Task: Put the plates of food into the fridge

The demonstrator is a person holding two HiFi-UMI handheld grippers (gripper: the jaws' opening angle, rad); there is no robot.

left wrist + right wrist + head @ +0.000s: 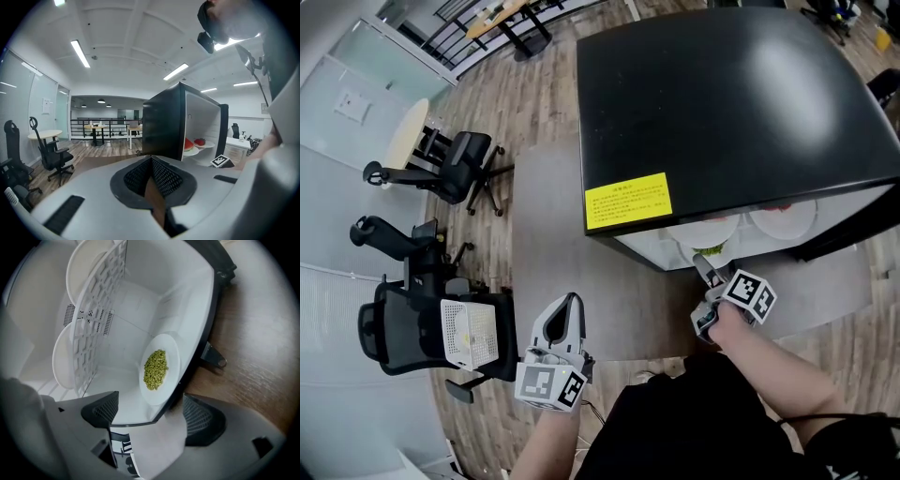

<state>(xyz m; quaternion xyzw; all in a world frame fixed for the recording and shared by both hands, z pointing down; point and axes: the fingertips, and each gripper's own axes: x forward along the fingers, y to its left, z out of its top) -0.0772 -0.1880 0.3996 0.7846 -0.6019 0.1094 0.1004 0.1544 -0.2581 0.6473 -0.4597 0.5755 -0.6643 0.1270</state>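
Released, the right claw [151, 417] could clip the plate of peas [160, 365] at its twelve o'clock, by the fridge [140, 310] lip, when withdrawing; the left claw [152, 178] is clenched.

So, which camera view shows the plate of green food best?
The right gripper view: the plate of green food lies in full sight on the fridge floor. The head view shows only its white rim under the fridge top. The left gripper view shows only plates of red food, not this one.

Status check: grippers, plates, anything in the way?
Left gripper shut, empty. Right gripper open, not gripping. Plate of green food sits inside fridge. No obstruction seen.
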